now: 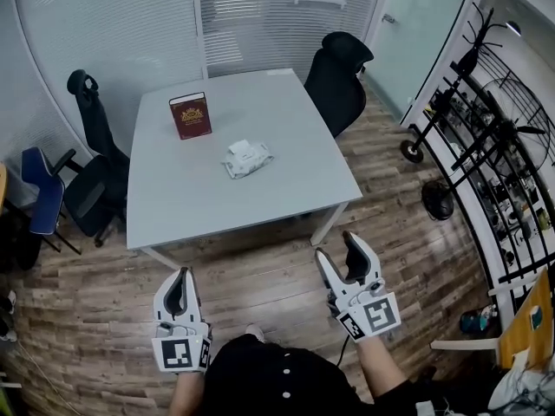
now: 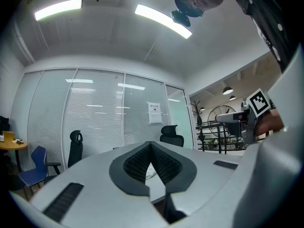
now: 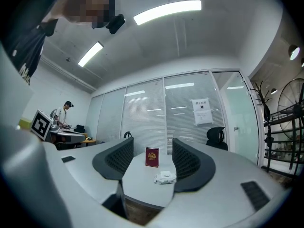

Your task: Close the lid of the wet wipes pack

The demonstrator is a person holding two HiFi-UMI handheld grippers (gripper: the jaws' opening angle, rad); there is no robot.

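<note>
Wet wipes pack (image 1: 246, 158), soft crinkled white plastic, lies flat in the middle of the bench (image 1: 173, 206), its long axis slanting left to right. Left gripper (image 1: 181, 273) fingers are clenched together, empty; right gripper (image 1: 336, 246) fingers are released, empty.

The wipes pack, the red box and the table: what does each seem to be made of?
Wipes pack: likely soft plastic film, white and slightly glossy; it looks crumpled and pillowy.
Red box: probably printed card, dark red with gold print; it stands upright with flat faces and sharp edges.
Table: smooth, matte, pale grey top, perhaps laminate; the pictures do not settle it.
</note>
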